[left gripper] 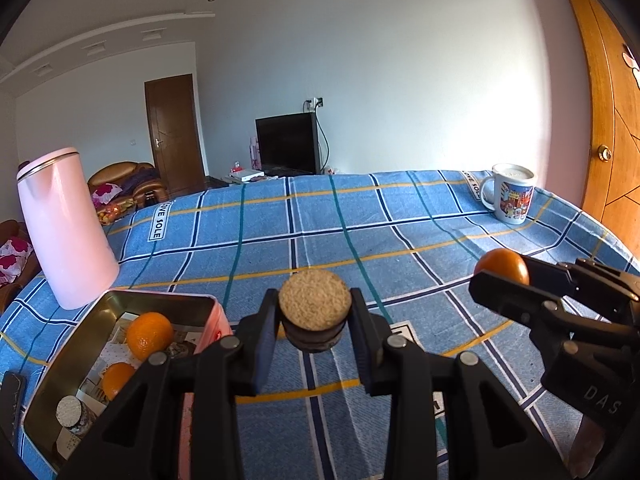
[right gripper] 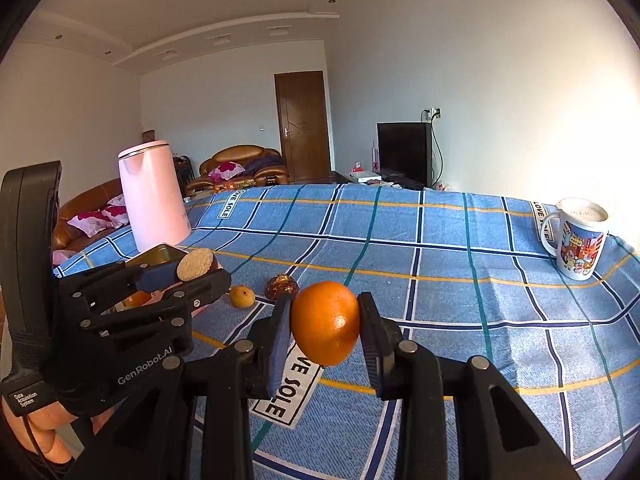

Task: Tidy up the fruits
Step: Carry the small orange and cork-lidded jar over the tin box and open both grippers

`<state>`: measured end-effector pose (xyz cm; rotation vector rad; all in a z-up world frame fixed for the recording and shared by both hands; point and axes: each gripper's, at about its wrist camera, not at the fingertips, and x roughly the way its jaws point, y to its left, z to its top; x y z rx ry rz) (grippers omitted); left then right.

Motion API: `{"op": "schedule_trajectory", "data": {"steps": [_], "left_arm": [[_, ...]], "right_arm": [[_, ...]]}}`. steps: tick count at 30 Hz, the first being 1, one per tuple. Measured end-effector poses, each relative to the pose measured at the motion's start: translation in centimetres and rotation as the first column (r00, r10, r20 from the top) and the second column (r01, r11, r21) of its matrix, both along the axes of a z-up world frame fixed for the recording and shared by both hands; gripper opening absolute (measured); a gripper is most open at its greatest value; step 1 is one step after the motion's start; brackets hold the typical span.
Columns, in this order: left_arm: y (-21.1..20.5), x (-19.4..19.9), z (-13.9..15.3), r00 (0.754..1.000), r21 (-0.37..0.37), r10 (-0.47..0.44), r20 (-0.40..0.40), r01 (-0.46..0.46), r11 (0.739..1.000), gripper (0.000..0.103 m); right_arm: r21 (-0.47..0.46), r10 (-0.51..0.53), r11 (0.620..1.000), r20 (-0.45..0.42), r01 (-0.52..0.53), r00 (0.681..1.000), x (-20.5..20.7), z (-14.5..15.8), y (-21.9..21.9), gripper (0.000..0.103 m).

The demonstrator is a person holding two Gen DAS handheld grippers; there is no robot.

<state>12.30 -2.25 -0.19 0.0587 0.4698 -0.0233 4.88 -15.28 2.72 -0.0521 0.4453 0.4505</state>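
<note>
Two grippers each carry one item above the blue plaid cloth (left gripper: 360, 220). Left gripper (left gripper: 314, 338) is clenched about halfway on a round biscuit-topped snack (left gripper: 315, 306), its pads pressing the dark lower sides. Right gripper (right gripper: 325, 330) is closed to a similar width on an orange (right gripper: 325, 322), pinched at its widest part, probably so it cannot roll out. Just left of the left gripper sits an open tin box (left gripper: 160, 300), already holding two oranges (left gripper: 149, 335) and another snack (left gripper: 72, 416), likely the destination. Farther out stand a pink kettle (left gripper: 64, 228) and a cartoon mug (left gripper: 510, 194); a small yellow fruit (right gripper: 242, 296) lies loose on the cloth.
</note>
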Motion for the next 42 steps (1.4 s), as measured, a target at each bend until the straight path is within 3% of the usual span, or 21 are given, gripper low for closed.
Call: {"op": "schedule_trajectory", "data": {"steps": [26,42], "left_arm": [[-0.1,-2.2,0.4,0.995,0.017,0.030,0.090,-0.032,0.999,0.035],[2.0,-3.6,0.6,0.993,-0.002,0.044,0.107,-0.044,0.999,0.035]], "right_arm": [[0.012,0.000,1.000,0.133,-0.002,0.991,-2.6,0.9,-0.4,0.035],[-0.051,0.026,0.999,0.160,-0.018,0.987,-2.6,1.0,1.8,0.035]]}}
